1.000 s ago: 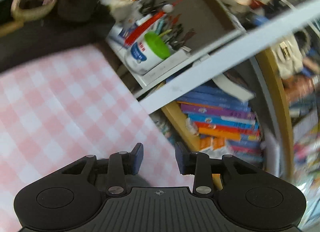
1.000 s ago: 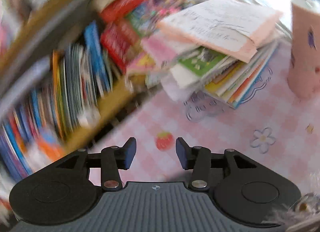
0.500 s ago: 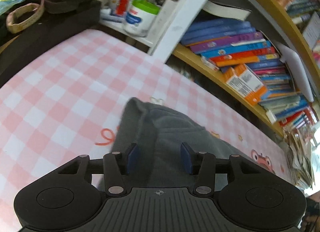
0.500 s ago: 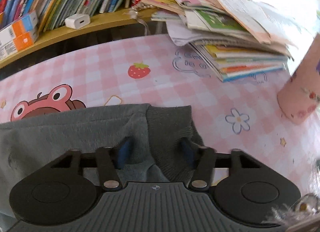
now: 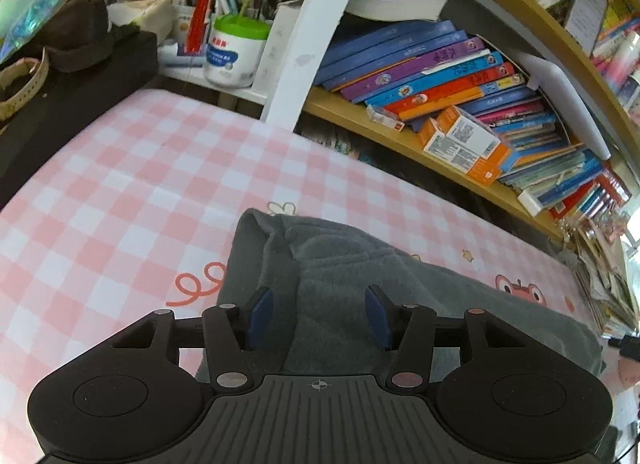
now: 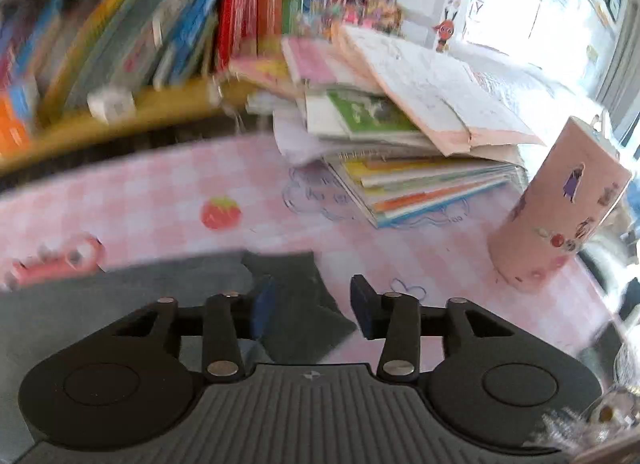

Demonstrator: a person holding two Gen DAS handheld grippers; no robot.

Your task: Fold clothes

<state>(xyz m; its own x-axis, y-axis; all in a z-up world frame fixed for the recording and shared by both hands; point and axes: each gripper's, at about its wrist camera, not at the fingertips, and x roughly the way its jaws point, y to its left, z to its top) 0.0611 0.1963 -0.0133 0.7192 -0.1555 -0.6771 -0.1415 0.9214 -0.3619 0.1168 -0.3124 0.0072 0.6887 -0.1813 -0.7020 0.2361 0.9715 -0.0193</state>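
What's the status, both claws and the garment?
Left claw open over grey garment. Right claw open at its corner. Book stack, pink cup nearby.

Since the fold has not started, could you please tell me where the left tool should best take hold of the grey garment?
I would grip the grey garment at its raised far-left corner. The stitched hem stands up there in a thick ridge off the pink checked tablecloth. The left tool is open above the cloth, so it could come forward and down, with one finger on each side of that ridge.

left gripper (image 5: pixel 319 316) black plastic, ribbed grey palm, blue finger pads (image 5: pixel 260 318), silver pivot screws, right gripper (image 6: pixel 312 310) identical
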